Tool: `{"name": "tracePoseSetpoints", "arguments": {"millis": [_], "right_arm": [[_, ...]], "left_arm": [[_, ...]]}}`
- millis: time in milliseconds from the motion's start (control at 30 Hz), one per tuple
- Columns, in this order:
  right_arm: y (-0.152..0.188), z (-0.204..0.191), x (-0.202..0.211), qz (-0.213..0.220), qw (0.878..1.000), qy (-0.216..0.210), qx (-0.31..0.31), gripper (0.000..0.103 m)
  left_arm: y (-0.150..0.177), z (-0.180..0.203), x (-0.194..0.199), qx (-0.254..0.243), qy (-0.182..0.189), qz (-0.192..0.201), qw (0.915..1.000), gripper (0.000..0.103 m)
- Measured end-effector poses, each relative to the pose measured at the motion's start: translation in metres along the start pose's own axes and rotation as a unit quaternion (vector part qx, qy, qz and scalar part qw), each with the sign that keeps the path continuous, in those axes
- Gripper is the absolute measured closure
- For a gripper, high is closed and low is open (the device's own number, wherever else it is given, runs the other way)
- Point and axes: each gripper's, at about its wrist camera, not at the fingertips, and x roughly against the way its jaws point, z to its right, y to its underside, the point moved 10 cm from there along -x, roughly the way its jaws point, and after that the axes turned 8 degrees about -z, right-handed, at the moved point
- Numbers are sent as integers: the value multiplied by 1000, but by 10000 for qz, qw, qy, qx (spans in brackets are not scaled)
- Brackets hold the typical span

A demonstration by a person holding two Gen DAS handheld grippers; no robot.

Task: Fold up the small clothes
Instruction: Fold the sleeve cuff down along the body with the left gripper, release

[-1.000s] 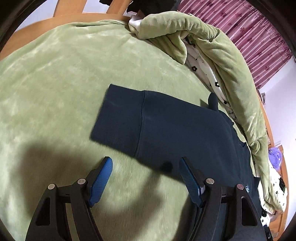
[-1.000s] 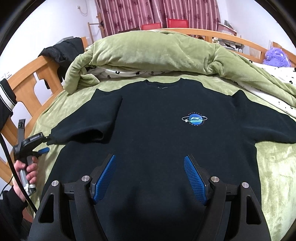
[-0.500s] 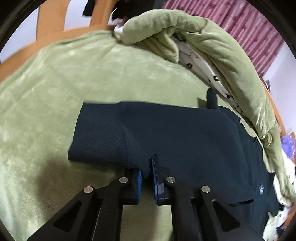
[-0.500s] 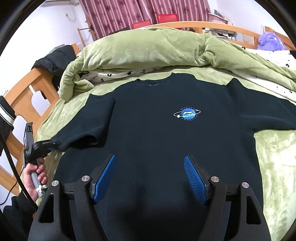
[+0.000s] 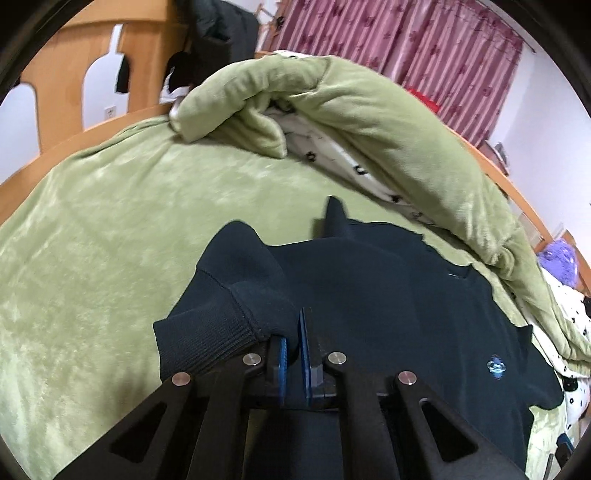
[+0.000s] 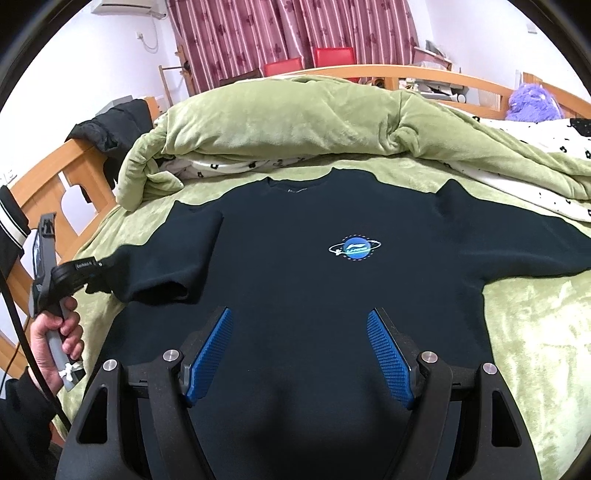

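Note:
A dark navy sweatshirt with a blue planet logo lies front up on the green bed cover. My left gripper is shut on the sweatshirt's left sleeve just behind the ribbed cuff, and the sleeve is lifted off the bed and bunched. From the right wrist view the left gripper shows at the far left, with the sleeve drawn toward the body. My right gripper hangs open above the sweatshirt's lower middle, nothing between its blue pads.
A rolled green quilt with white patterned lining lies just beyond the collar. A wooden bed frame runs along the left, with dark clothes draped on it. A purple plush toy sits far right. Pink curtains hang behind.
The left gripper closed on the sleeve near the cuff, then lifted it and carried it toward the sweatshirt's body. The right gripper stayed open, with only a slight shift in its view.

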Motion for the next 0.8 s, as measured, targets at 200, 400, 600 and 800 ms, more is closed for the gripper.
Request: {"name": "tracePoseSetpoints", "arguments": {"millis": [200,400,600,800], "right_arm": [[-1,19,1,60,9999,69,-114,29],[-4,54,0,95,9990,192,-383,29],[-4,93,-2,31,9961,148,-874,29],[-2,136,6,121,9915,305,-1262,29]], "left_arm": [[0,53,18,-263,364,84,9990,97],[-8,120,41,-694,650,295,9950,97],[-10,198,52,-966,1056,309,9892,97],[20,282,35,-1351,1388,104,9810,97]]}}
